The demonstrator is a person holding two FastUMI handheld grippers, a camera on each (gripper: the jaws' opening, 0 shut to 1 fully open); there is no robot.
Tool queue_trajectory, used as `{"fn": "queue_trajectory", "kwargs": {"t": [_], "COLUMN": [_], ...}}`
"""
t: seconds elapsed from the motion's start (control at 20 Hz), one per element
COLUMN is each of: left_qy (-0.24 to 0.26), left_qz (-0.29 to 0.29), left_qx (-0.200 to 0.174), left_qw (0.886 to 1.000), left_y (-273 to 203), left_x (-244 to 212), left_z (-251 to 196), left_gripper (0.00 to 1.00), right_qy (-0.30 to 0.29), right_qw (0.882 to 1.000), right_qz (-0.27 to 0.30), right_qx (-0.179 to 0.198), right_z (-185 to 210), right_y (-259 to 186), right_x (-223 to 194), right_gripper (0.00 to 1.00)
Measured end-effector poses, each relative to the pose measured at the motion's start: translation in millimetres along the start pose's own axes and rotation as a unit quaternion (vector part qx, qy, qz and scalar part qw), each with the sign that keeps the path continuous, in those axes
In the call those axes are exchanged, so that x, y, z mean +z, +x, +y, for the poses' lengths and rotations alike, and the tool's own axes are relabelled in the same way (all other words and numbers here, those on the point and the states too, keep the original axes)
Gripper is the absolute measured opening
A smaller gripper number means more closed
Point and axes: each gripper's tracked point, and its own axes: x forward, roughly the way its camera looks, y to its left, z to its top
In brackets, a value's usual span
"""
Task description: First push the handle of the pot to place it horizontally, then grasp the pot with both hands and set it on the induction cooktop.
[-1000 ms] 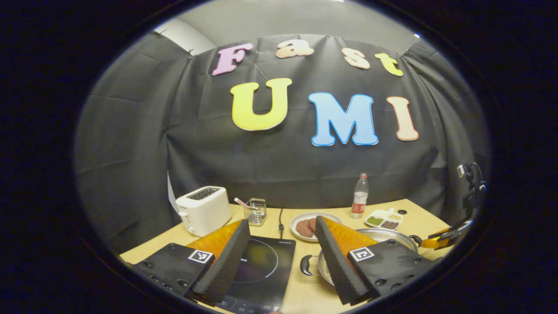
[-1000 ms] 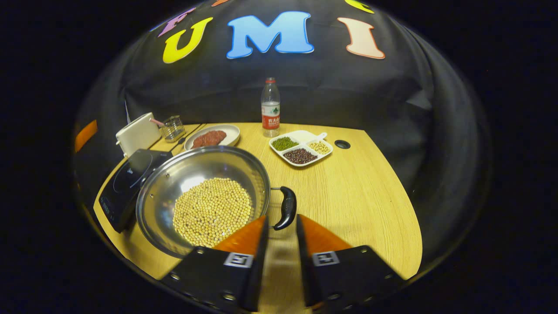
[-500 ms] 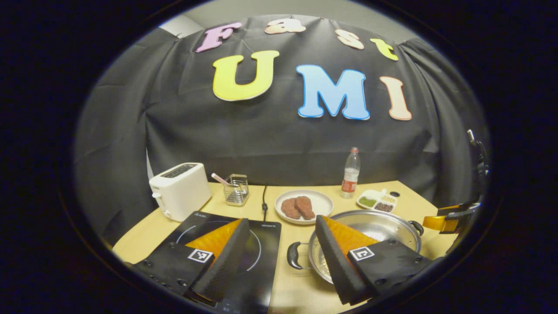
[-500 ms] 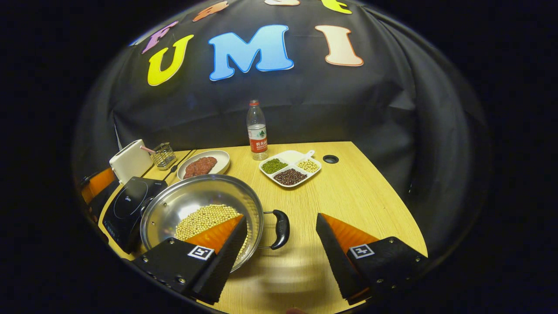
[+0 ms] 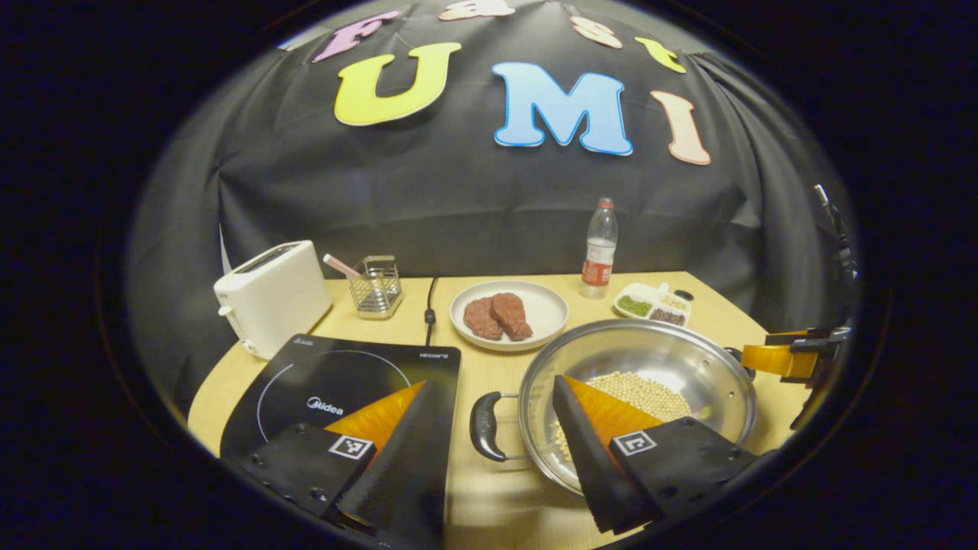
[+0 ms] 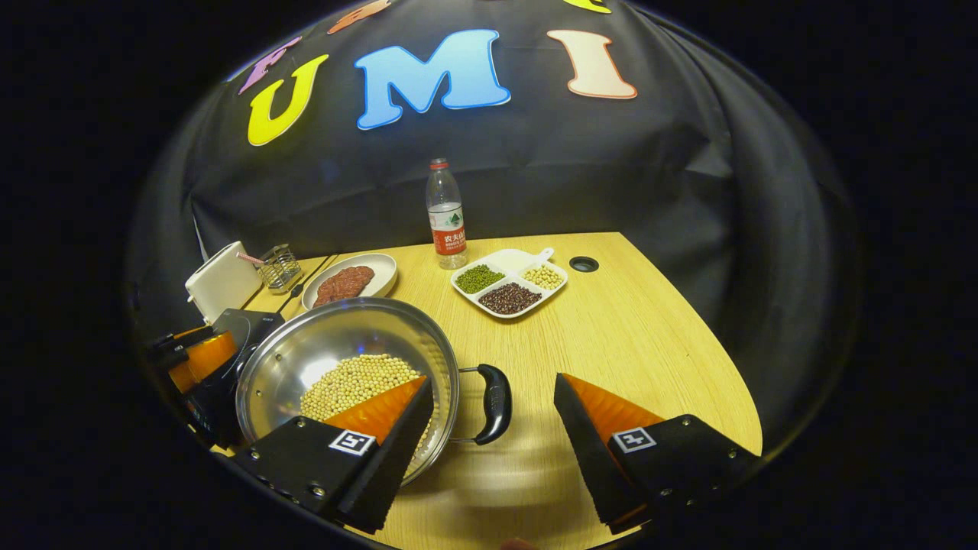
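Left gripper view puts your left gripper low in the frame, fingers spread wide and holding nothing, with the left black loop handle of the pot lying between them. The round stainless-steel pot holding pale soybeans sits right of centre on the light wooden table, just beside the flat black induction cooktop at lower left, not on it.

In the right gripper view, your right gripper is likewise spread and empty, the right black loop handle lying between its fingers.

Judgement: the two handles lie roughly level across the frame, so the push step looks done. Both grasps, the lift and the placement remain.

Count:
- one pot, two handles;
- one cooktop;
- two grippers;
- one white toaster;
- one wire basket;
- one white plate with two brown meat patties;
- one clear plastic bottle;
- one white divided tray with three kinds of beans.
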Motion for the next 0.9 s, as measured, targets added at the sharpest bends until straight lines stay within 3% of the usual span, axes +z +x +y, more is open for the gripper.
{"fn": "queue_trajectory", "kwargs": {"t": [0.05, 0.1, 0.65, 0.75, 0.85, 0.9], "left_qy": [0.0, -0.001, -0.004, -0.002, 0.002, 0.003], "left_qz": [0.013, 0.022, 0.09, 0.093, 0.093, 0.093], "left_qx": [-0.003, -0.005, -0.023, -0.02, -0.015, -0.012], "left_qw": [1.0, 1.0, 0.996, 0.995, 0.996, 0.996], "left_y": [6.1, 10.7, 39.7, 42.3, 43.5, 44.3], "left_x": [-6.6, -10.6, -46.0, -47.5, -47.5, -47.3], "left_z": [-2.5, -4.2, -13.8, -13.1, -9.4, -6.8], "left_gripper": [0.95, 1.0, 1.0, 0.96, 0.85, 0.87], "right_qy": [0.0, -0.002, 0.009, 0.009, 0.01, 0.012], "right_qw": [1.0, 1.0, 0.999, 0.999, 0.998, 0.998], "right_qz": [0.002, 0.004, 0.041, 0.047, 0.053, 0.056], "right_qx": [0.0, 0.0, 0.006, 0.007, 0.008, 0.01], "right_z": [0.1, -0.3, 1.7, 2.3, 4.0, 5.1], "right_y": [2.6, 5.8, 26.2, 29.3, 31.8, 32.6], "right_x": [-1.2, -1.5, -19.0, -22.1, -24.2, -25.0], "right_gripper": [0.97, 0.97, 0.97, 0.97, 0.97, 0.97]}}
